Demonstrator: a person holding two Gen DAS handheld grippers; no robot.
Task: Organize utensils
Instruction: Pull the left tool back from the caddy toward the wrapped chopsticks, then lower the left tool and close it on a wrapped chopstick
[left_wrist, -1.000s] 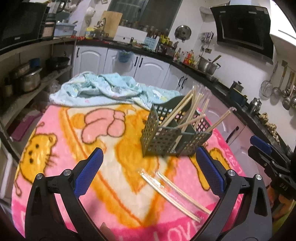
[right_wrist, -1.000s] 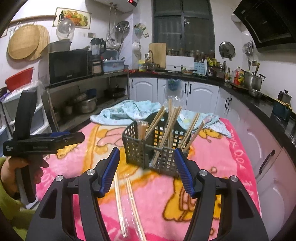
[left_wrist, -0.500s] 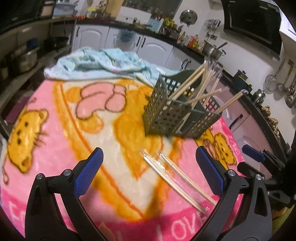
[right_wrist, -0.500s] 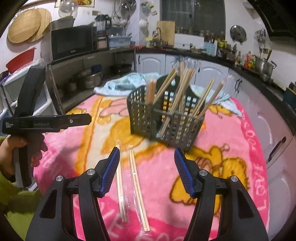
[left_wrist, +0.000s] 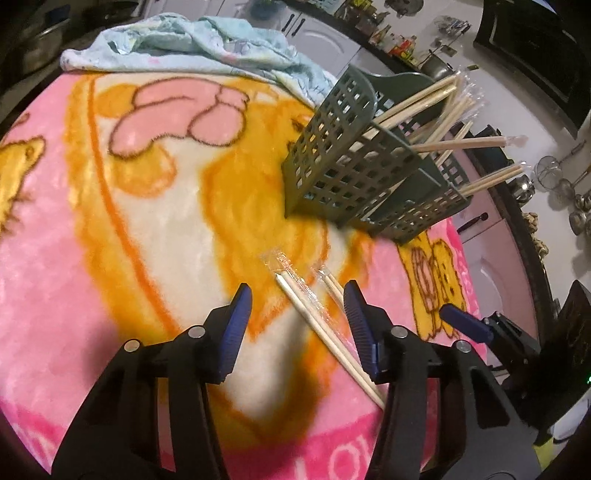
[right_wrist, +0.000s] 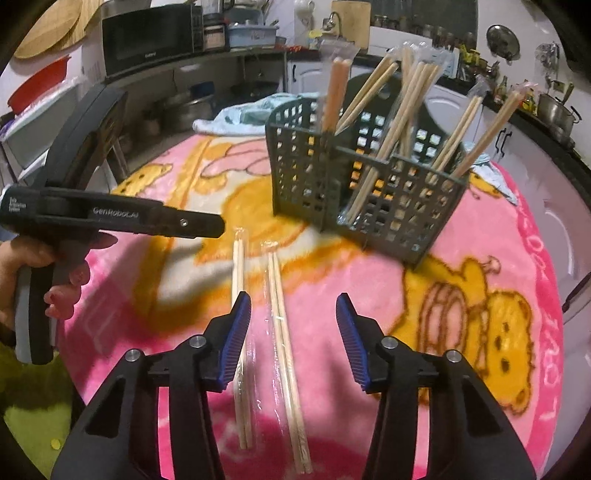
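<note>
A dark green mesh utensil basket (left_wrist: 354, 173) (right_wrist: 365, 192) stands on the pink cartoon blanket and holds several wrapped chopstick pairs (right_wrist: 399, 122). Two wrapped chopstick pairs lie flat in front of it: one (left_wrist: 321, 325) (right_wrist: 238, 295) and another (left_wrist: 334, 286) (right_wrist: 282, 332). My left gripper (left_wrist: 297, 328) is open, low over the blanket, its jaws either side of the lying pairs. My right gripper (right_wrist: 293, 339) is open, also just above them, with one pair between its jaws. The left gripper's body (right_wrist: 110, 218) shows at the left of the right wrist view.
A crumpled light blue cloth (left_wrist: 192, 44) lies at the table's far side. The blanket (left_wrist: 110, 229) covers the round table. Kitchen counters, cabinets and shelves with pots surround it. The right gripper's body (left_wrist: 517, 332) shows at the table's right edge.
Both grippers have moved down and forward toward the two lying chopstick pairs. The left gripper's jaws have narrowed but stay open. Nothing was picked up.
</note>
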